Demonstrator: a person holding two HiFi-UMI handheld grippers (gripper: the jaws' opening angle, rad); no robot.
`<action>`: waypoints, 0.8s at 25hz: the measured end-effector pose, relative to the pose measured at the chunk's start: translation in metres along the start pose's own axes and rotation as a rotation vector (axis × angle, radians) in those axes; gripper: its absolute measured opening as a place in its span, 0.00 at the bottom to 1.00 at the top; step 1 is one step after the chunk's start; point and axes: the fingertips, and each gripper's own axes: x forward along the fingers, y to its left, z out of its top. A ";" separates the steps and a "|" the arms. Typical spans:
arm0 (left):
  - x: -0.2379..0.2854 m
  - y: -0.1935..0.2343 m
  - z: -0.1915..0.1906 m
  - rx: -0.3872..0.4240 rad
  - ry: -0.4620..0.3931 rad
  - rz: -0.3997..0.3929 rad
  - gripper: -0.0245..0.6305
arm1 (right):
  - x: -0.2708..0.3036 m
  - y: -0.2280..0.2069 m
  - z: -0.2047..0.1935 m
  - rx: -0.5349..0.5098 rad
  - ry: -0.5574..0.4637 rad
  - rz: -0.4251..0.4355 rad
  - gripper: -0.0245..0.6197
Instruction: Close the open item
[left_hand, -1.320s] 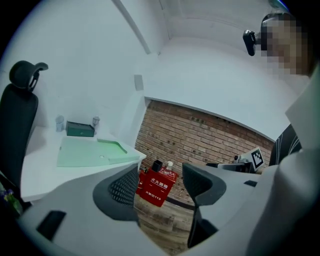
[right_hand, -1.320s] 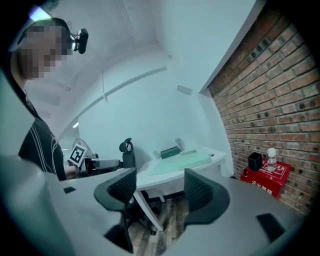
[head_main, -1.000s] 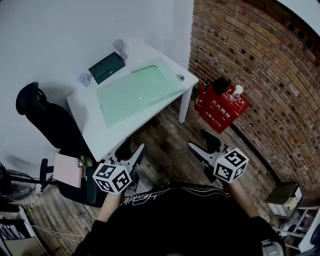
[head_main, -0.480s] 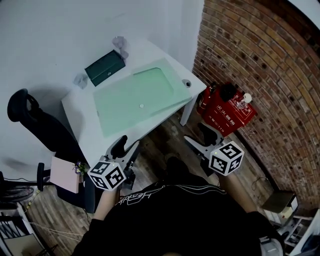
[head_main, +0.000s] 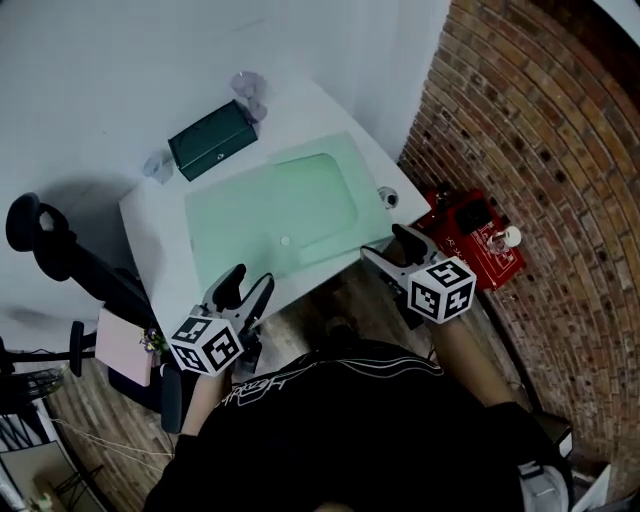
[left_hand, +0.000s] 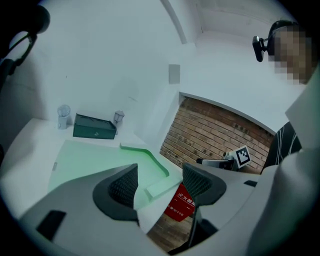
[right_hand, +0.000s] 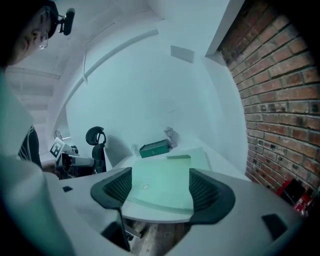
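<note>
A dark green box lies at the back of the white table, behind a pale green mat; from here I cannot tell if its lid is up. It also shows in the left gripper view as the box and in the right gripper view as the box. My left gripper hangs at the table's near edge, open and empty. My right gripper is off the table's near right corner, its jaws opening with nothing between them.
Two clear glasses flank the box. A small white bit lies on the mat, a round object at the table's corner. A black office chair stands left, a red box by the brick wall right.
Both grippers and the view have come forward to the table's near edge. The red box has slid to the right side of the view.
</note>
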 end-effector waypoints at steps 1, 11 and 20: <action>0.005 0.005 0.004 -0.008 -0.006 0.014 0.47 | 0.011 -0.009 0.002 -0.004 0.015 0.001 0.57; 0.029 0.057 0.029 -0.071 -0.080 0.189 0.47 | 0.101 -0.095 -0.021 -0.034 0.235 -0.064 0.59; 0.011 0.096 0.024 -0.112 -0.111 0.311 0.47 | 0.138 -0.127 -0.052 -0.073 0.342 -0.168 0.59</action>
